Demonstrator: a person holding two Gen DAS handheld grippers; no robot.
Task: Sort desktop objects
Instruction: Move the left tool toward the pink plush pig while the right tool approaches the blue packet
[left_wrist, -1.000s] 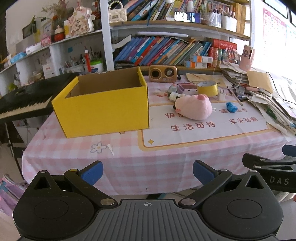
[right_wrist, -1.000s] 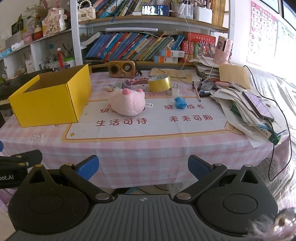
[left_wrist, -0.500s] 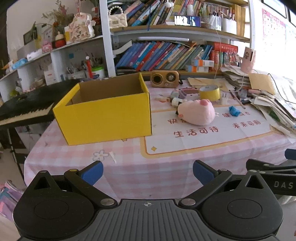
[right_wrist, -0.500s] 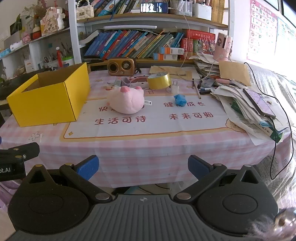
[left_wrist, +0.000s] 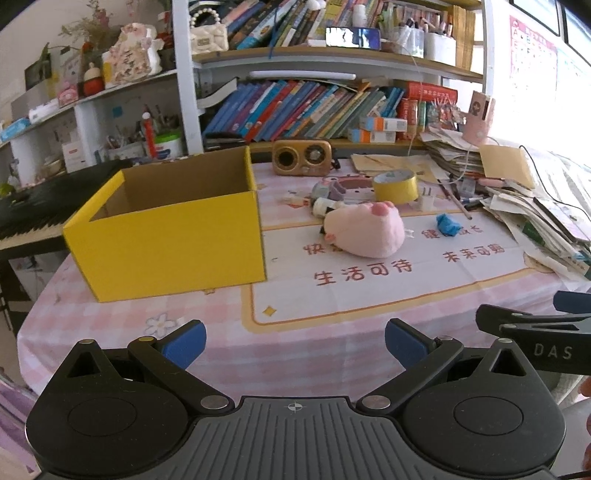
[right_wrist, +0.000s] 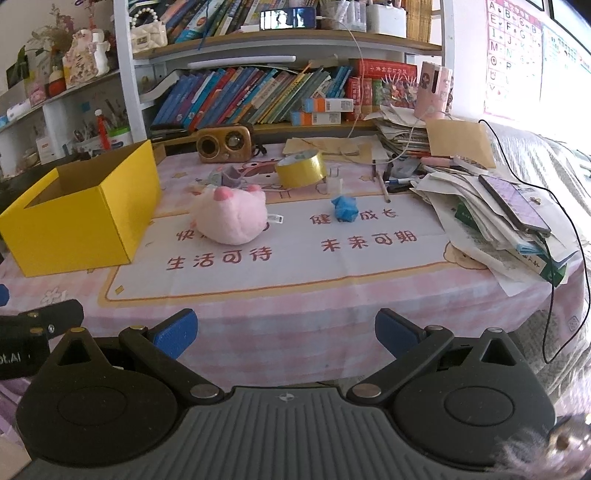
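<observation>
Left wrist view: left gripper (left_wrist: 293, 338) wide open, empty, lower centre; right gripper (right_wrist: 284, 328) likewise; yellow box (left_wrist: 166, 236) centre-left; pink plush pig (left_wrist: 364, 232) beside.

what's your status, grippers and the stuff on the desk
Left gripper open, empty; right gripper open, empty, both at near table edge. Pink plush, tape roll, blue toy on mat; yellow box open. Approach unobstructed.

table mat (right_wrist: 280, 269): 生活可待, 未来可期 | right tongs (left_wrist: 546, 341): das | wall chart (right_wrist: 511, 55): alphabet letters
</observation>
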